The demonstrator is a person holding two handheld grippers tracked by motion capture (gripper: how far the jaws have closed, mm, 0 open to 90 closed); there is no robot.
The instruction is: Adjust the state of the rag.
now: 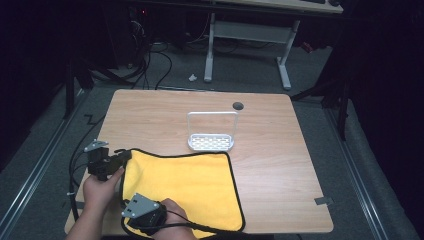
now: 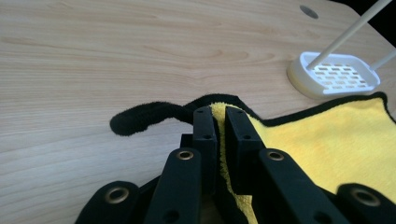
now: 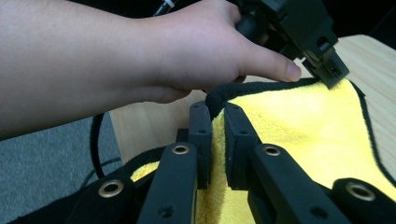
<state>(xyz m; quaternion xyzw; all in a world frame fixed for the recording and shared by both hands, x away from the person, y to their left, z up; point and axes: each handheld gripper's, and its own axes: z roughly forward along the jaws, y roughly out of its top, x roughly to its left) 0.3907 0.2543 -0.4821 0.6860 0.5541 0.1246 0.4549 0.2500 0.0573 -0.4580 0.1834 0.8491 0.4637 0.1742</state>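
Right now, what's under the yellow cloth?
The yellow cloth lies flat on the wooden table, so only tabletop shows around it. Whatever it covers is hidden. Both hand-held grippers pinch its left edge.

White soap tray (image 1: 211, 142) with wire handle on the wooden table (image 1: 280, 155), beyond the cloth's far edge.

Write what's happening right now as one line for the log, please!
left gripper: shut on yellow cloth, far-left corner | right gripper: shut on cloth's near-left edge | white rack: untouched beyond cloth | table: cloth flat

Looks like a lab: dark room w/ grey carpet (image 1: 40, 200), floor cables (image 1: 150, 65), desk frame (image 1: 247, 35).
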